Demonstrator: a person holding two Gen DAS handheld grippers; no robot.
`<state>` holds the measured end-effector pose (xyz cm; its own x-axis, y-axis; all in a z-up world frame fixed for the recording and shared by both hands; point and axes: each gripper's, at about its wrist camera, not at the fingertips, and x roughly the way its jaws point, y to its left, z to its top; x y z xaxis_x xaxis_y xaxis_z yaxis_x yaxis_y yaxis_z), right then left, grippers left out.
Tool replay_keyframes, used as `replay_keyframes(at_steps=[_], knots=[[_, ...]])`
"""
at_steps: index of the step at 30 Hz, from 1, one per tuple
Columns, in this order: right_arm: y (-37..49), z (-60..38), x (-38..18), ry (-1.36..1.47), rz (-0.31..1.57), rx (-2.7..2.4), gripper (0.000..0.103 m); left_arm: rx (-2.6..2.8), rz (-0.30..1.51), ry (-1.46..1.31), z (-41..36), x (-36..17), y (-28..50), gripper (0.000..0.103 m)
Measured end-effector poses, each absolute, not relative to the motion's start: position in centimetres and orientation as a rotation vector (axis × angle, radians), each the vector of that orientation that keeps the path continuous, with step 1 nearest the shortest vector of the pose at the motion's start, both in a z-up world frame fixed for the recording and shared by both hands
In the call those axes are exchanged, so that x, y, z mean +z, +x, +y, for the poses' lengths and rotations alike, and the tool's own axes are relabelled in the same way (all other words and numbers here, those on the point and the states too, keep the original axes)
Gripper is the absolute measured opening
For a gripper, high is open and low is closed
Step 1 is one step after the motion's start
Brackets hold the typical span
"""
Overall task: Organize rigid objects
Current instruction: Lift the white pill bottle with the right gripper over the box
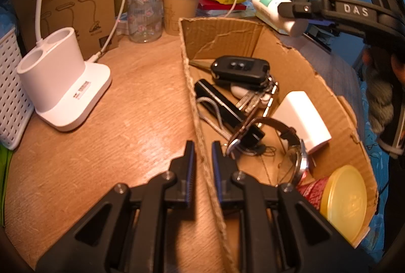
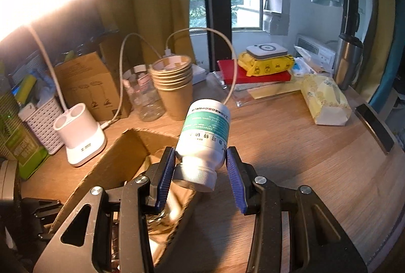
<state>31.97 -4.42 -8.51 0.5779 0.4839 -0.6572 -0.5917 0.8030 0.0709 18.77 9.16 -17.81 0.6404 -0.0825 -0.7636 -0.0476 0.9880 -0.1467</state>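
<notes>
On the near wall of the cardboard box [image 1: 286,62], the left tongs [image 1: 202,156] are clamped shut on the cardboard edge, one pad outside and one inside. My read: that pins the box to the desk [image 1: 126,100] so it can't slide while the other hand loads it. Right tongs [image 2: 200,171] grip the white pill bottle [image 2: 205,136] near its neck, cap end toward the camera, base pointing away, bottle tilted and clear of the desk. In the left view the same bottle [image 1: 273,9] hangs above the box's far right corner, not yet inside. Holding by the narrow neck leaves the body free, probably so it can be laid down in a gap. Already in the box: car key fob with keys [image 1: 240,70] at the far end, a black stick with a lanyard [image 1: 220,105] along the left wall, a white charger block [image 1: 303,116] against the right wall, a wristwatch [image 1: 291,143] mid-box, and a yellow-lidded container [image 1: 344,202] in the near right corner. Free floor looks to be at the far end behind the fob and between the charger and the far wall. Left of the box stands a white lamp base [image 1: 63,85]; behind it a paper cup stack [image 1: 181,2] and a glass jar [image 1: 144,14], all outside. Judgement: sorting is well along, and the bottle is the item in hand. Risk: dropping it on the watch glass.
</notes>
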Motion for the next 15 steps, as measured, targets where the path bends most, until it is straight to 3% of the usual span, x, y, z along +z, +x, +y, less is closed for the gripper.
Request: replay_keyframes(at_steps=[15], knots=[[29.7, -2.6, -10.3, -0.213, 0.751, 0.670, 0.044, -0.020, 0.876, -0.158, 9.1, -17.8, 18.8, 0.015]])
